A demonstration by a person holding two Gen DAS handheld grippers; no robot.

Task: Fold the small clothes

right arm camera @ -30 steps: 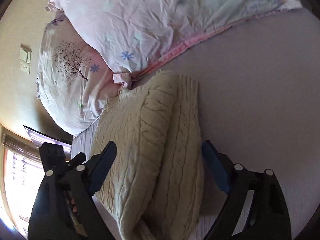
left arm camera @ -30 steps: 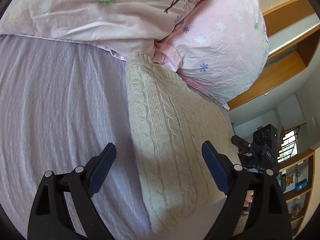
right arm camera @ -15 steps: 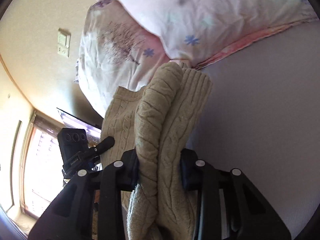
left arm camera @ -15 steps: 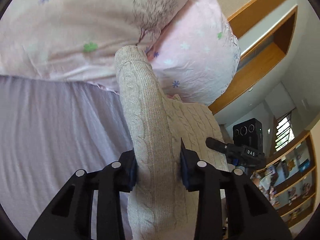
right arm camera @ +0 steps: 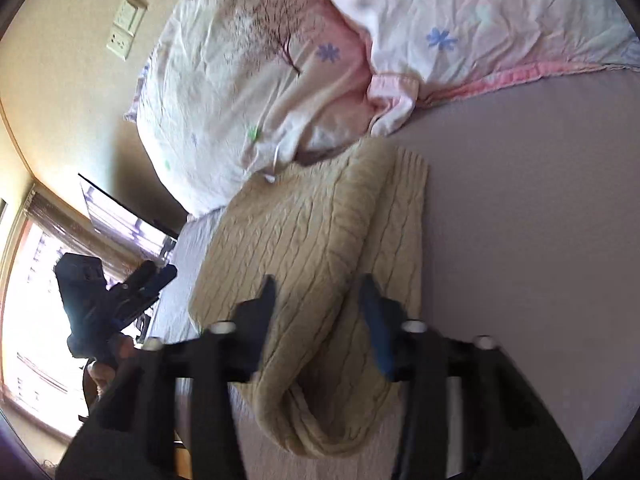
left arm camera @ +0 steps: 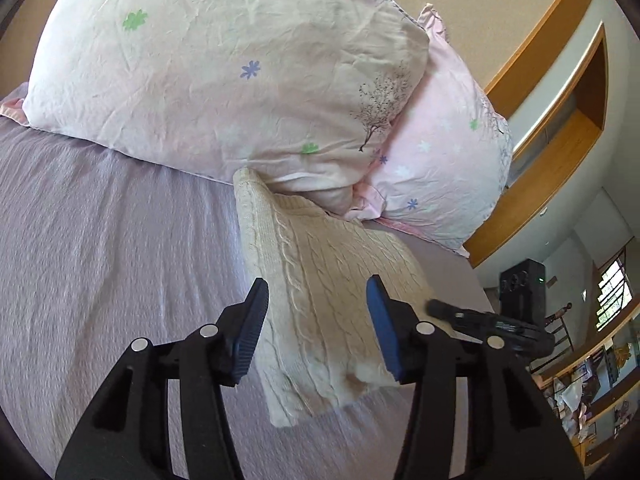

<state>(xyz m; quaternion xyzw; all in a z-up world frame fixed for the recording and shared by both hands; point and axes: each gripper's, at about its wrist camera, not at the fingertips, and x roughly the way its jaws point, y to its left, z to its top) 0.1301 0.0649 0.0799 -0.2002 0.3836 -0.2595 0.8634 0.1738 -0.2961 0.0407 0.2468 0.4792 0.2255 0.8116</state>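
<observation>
We see a cream cable-knit sweater [left arm camera: 320, 292], folded into a thick bundle, lying on the bed's lavender ribbed sheet [left arm camera: 100, 240], its far end tucked against two pale pink flower-printed pillows [left arm camera: 224, 72] toward twelve o'clock. The left gripper [left arm camera: 318, 332] has its jaws spread to either side of the sweater's near end, the blue pads close to the knit but not pinching it. In the right wrist view the same sweater [right arm camera: 320, 240] shows a rolled fold running down its middle, and the right gripper [right arm camera: 320, 320] likewise straddles it with jaws spread and nothing pinched; this view is blurred near the fingers. At nine o'clock in that view we see the other black gripper beside a bright window [right arm camera: 24, 300], and a white wall switch plate [right arm camera: 126, 26] sits at eleven o'clock. A wooden shelf frame [left arm camera: 560, 128] runs at two o'clock in the left view.
</observation>
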